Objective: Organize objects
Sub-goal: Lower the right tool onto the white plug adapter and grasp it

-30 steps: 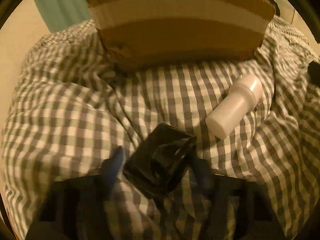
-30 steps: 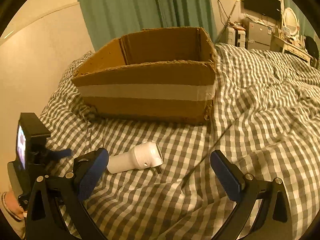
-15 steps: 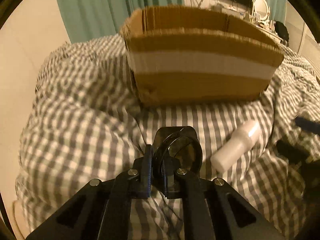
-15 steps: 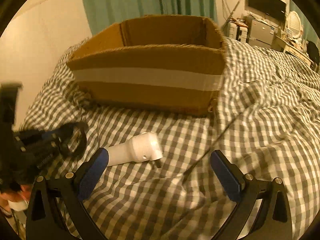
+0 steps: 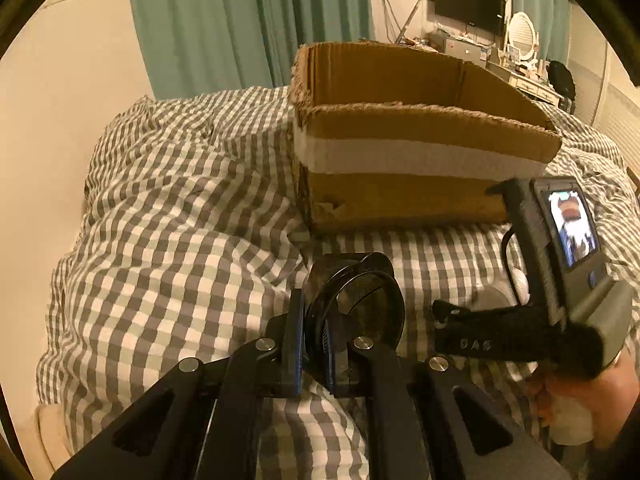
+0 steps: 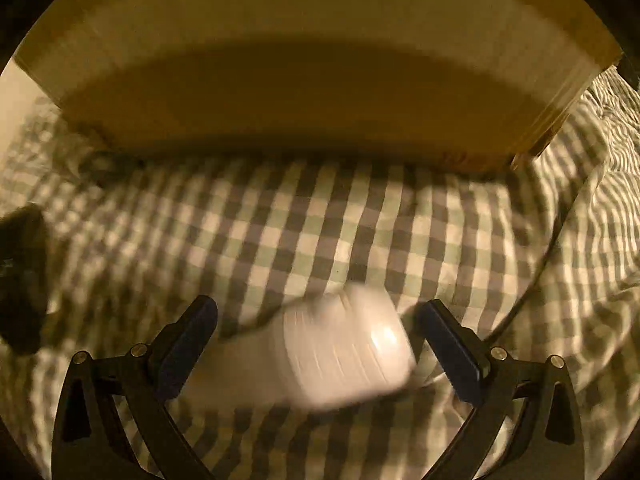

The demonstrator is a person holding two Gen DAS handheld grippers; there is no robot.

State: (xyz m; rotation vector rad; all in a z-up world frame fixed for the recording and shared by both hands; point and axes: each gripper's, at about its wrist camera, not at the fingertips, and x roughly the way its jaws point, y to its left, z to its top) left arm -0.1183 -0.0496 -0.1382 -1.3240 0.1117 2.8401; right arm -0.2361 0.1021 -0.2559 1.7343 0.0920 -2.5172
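Trouble, if it comes, starts on your left side: your left gripper (image 5: 314,340) is pinching a dark, glossy, translucent case (image 5: 356,300) right at its near edge, pads tight on a thin slice of it, most of the case hanging out past the fingertips. Smooth plastic held that far back could twist or slip as you carry it, so keep the wrist level. The cardboard box (image 5: 400,196) sits at twelve o'clock from that gripper, its open top well above the case, and the near rim is ragged; you'd need to lift clear of it or the case clips the edge and pops loose.

Over to the centre-right of the left view, your right-hand unit crosses at three o'clock. Its small screen is lit, and I can make out characters on the black handle that look like "DAS", too blurred to swear by. No other brand or label is readable anywhere.

Now the right wrist view, heavily smeared by motion. Your right gripper (image 6: 318,348) is spread wide, and the white bottle (image 6: 344,352) lies on the checked duvet (image 6: 320,240) between the fingers, touching neither as far as I can tell. It lies angled, cap end toward four o'clock. Close at this speed and you could knock it rolling on the soft bedding, or catch a fold of fabric with it. A dark cable (image 6: 532,280) trails at two o'clock; mind it doesn't snag. The box wall fills twelve o'clock, close.
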